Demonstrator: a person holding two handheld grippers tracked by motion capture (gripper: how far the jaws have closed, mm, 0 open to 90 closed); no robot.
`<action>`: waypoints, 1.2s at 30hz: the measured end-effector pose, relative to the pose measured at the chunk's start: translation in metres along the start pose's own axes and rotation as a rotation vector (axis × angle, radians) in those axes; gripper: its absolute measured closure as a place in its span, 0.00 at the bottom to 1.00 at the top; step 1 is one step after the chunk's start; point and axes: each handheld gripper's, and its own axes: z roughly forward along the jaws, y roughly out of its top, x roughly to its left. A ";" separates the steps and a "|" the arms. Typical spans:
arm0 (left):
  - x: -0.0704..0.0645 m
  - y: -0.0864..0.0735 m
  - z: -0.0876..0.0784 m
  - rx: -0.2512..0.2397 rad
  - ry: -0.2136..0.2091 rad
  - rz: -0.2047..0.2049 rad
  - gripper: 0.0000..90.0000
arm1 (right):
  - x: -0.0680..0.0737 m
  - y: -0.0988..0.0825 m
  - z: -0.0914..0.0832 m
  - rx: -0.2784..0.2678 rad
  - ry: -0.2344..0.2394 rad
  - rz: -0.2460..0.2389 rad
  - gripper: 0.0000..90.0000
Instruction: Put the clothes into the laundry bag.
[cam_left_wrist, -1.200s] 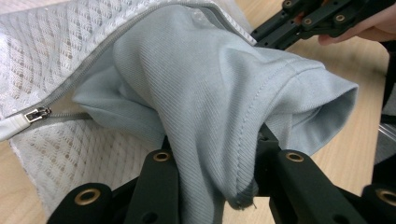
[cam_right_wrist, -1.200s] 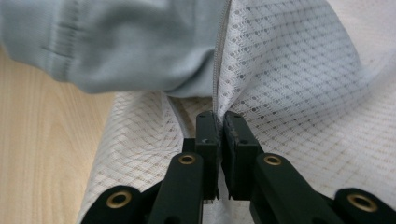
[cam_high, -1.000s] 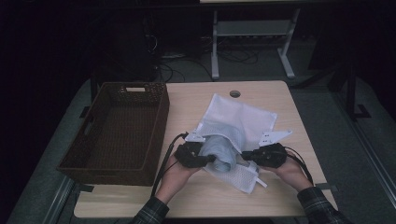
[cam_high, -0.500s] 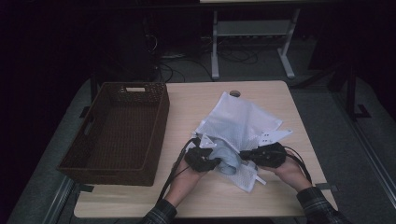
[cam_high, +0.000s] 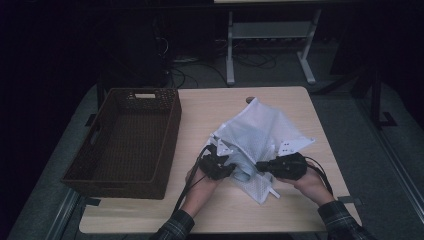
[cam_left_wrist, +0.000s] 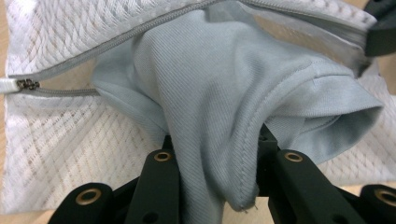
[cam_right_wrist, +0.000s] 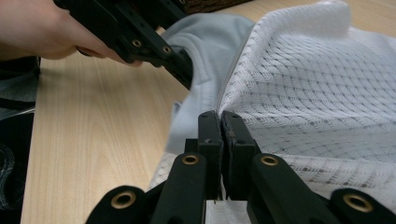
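A white mesh laundry bag (cam_high: 260, 132) lies on the wooden table (cam_high: 215, 105) with its zipper open. A pale blue-grey garment (cam_left_wrist: 224, 93) bulges out of the bag's mouth. My left gripper (cam_left_wrist: 212, 140) is shut on a fold of that garment, at the bag's near left side (cam_high: 227, 167). My right gripper (cam_right_wrist: 220, 116) is shut on the bag's zipper edge, its jaws pressed together on the mesh (cam_right_wrist: 303, 93). In the high view it sits just right of the garment (cam_high: 262, 166). The zipper pull (cam_left_wrist: 18, 85) rests at the opening's left end.
A dark woven basket (cam_high: 125, 145) stands empty on the table's left side. Bare wood lies between the basket and the bag and along the front edge. Beyond the table are a white desk frame (cam_high: 270, 45) and cables on the floor.
My left gripper has moved right toward the bag's mouth with the garment in it. The bag has bunched and shifted slightly. The right gripper has stayed put.
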 end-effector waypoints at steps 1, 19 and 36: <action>-0.002 0.001 0.002 0.004 0.001 0.006 0.79 | 0.000 0.000 0.000 -0.001 0.001 0.001 0.96; -0.011 0.001 0.012 0.037 -0.079 0.018 0.53 | 0.001 0.002 -0.005 -0.024 0.013 -0.001 0.96; 0.039 -0.009 -0.056 -0.035 -0.078 -0.085 0.37 | -0.003 -0.003 -0.010 -0.026 -0.004 0.012 0.96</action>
